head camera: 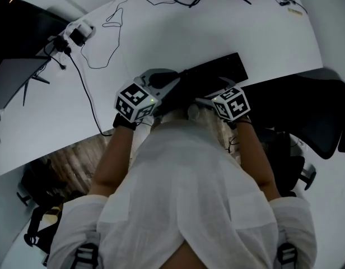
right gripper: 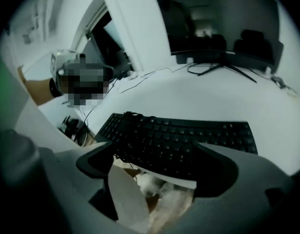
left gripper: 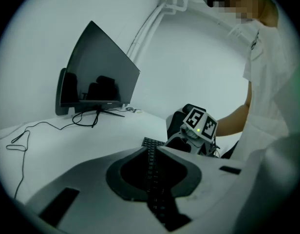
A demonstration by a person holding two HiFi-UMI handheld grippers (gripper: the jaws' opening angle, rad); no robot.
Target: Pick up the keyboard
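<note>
A black keyboard [head camera: 224,69] lies at the front edge of the white desk [head camera: 178,32], close to my body. My left gripper [head camera: 164,86] is at the keyboard's left end. In the left gripper view the keyboard [left gripper: 151,145] runs edge-on between the jaws, and that gripper [left gripper: 153,155] is shut on it. My right gripper [head camera: 213,97] hovers at the keyboard's near long edge. In the right gripper view its jaws [right gripper: 157,165] stand wide apart, the keyboard [right gripper: 189,133] lying just beyond the tips, with no pad pressing on it. A black cable [right gripper: 124,117] lies over its left keys.
A dark monitor [left gripper: 99,77] on a stand sits at the back of the desk, also in the right gripper view [right gripper: 218,23]. Thin cables [head camera: 105,43] and a plug block [head camera: 77,33] lie on the left. A black office chair [head camera: 315,116] stands off the desk's right front.
</note>
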